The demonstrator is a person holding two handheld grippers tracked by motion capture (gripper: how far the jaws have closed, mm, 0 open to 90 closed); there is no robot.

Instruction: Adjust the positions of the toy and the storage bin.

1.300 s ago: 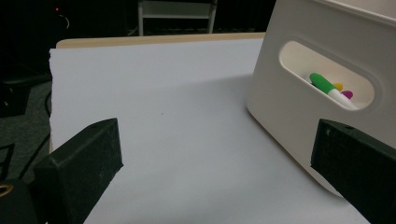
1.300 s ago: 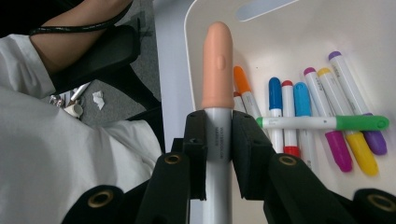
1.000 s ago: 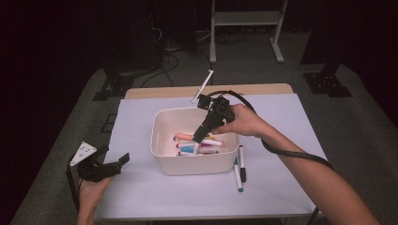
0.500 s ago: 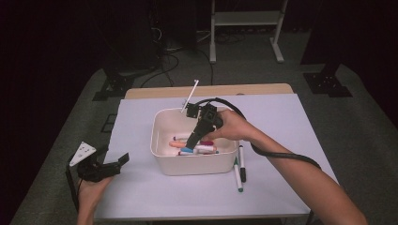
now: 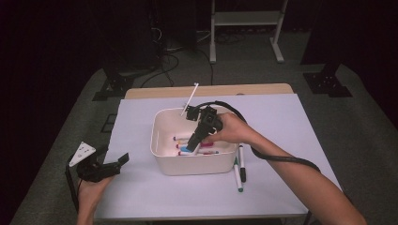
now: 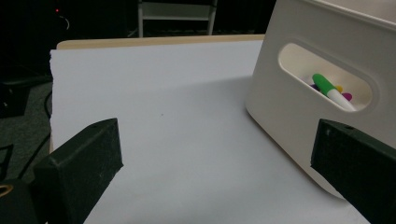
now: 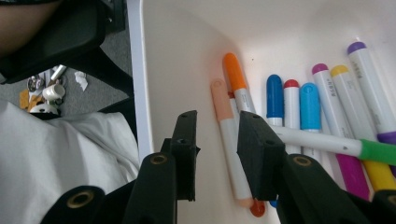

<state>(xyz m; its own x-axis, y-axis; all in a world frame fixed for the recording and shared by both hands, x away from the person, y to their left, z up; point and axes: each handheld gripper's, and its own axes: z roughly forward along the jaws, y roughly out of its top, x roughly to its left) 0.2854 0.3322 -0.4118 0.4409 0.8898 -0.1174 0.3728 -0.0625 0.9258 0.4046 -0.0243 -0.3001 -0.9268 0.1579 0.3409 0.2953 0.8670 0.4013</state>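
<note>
A white bin [image 5: 159, 157] stands mid-table with several coloured markers [image 5: 197, 149] on its floor. My right gripper [image 5: 191, 146] reaches down into the bin from the right. Its jaws have just been opening and now stand a little apart [image 7: 217, 123]. A peach-capped marker [image 7: 223, 109] lies on the bin floor in line with the gap, and the pads do not press on it. Beside it lie an orange marker [image 7: 235, 74] and a blue marker [image 7: 274, 95]. My left gripper [image 5: 117, 161] rests near the table's left edge, open wide [image 6: 215, 149] and empty, facing the bin [image 6: 289, 121].
Two markers, one black [image 5: 242, 164] and one green-tipped [image 5: 237, 177], lie on the white table cover [image 5: 305, 136] just right of the bin. A green-capped marker [image 6: 327, 86] shows through the bin's handle slot. Dark floor, cables and stands surround the table.
My right gripper has shifted left and sunk lower into the bin. The left gripper has stayed where it was.
</note>
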